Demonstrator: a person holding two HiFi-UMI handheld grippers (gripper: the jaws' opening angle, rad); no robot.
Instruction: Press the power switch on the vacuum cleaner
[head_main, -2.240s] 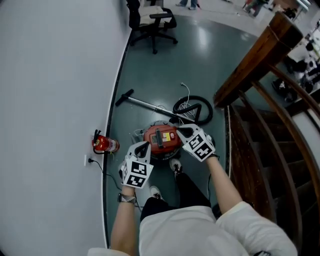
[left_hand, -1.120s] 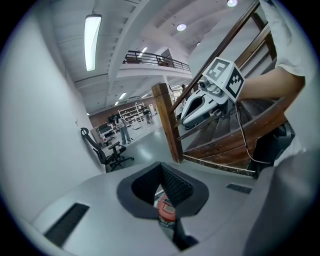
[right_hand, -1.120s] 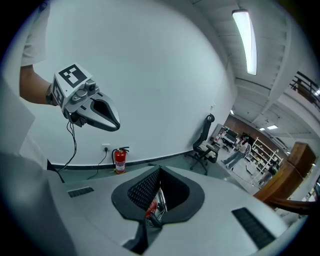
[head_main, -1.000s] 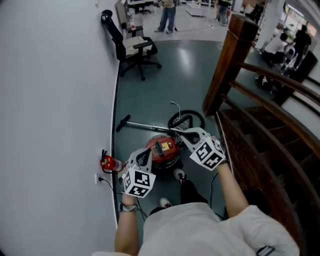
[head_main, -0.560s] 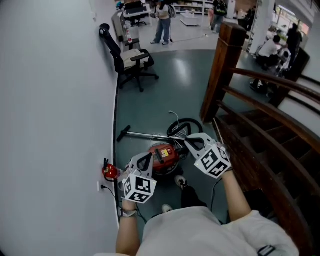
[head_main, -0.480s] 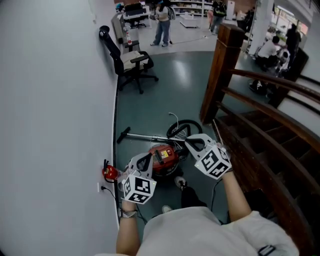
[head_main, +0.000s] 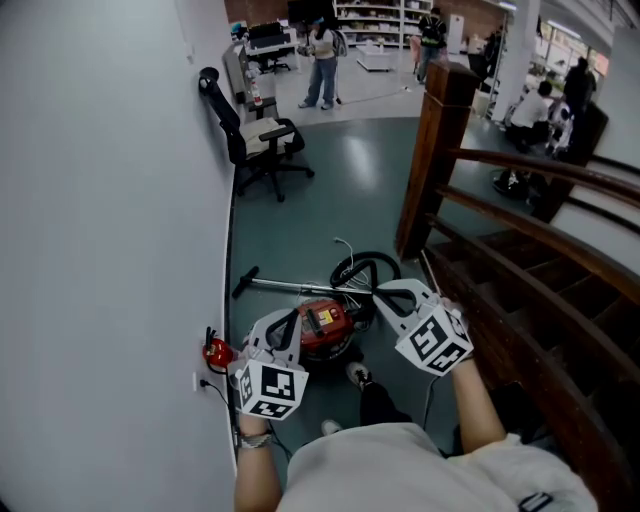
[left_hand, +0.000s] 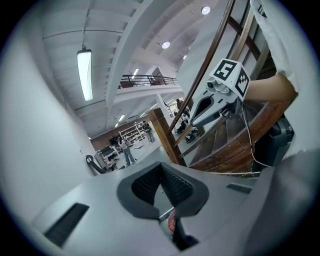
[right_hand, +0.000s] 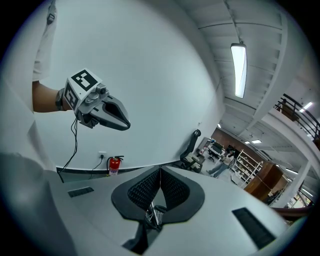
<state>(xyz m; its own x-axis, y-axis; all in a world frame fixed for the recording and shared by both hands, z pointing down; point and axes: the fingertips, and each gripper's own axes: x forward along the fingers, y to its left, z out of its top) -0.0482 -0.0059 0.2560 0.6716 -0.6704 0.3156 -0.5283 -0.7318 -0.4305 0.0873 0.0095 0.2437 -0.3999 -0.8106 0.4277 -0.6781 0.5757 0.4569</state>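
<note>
The red vacuum cleaner stands on the floor below me, its black hose coiled behind it and its wand lying to the left. Both grippers hang well above it. My left gripper is over its left side, jaws shut and empty. My right gripper is over its right rear, also shut on nothing. Through the gap under the left gripper's jaws, the left gripper view shows a sliver of the red vacuum cleaner. The right gripper points toward the wall.
A red fire extinguisher and a wall socket with a plugged cable sit at the wall on the left. A wooden stair rail runs along the right. An office chair stands farther back, with people beyond it. My shoe is beside the vacuum.
The head view has risen and tilted up, so the vacuum looks smaller and lower. Both grippers have lifted away from it and spread slightly apart, still shut.
</note>
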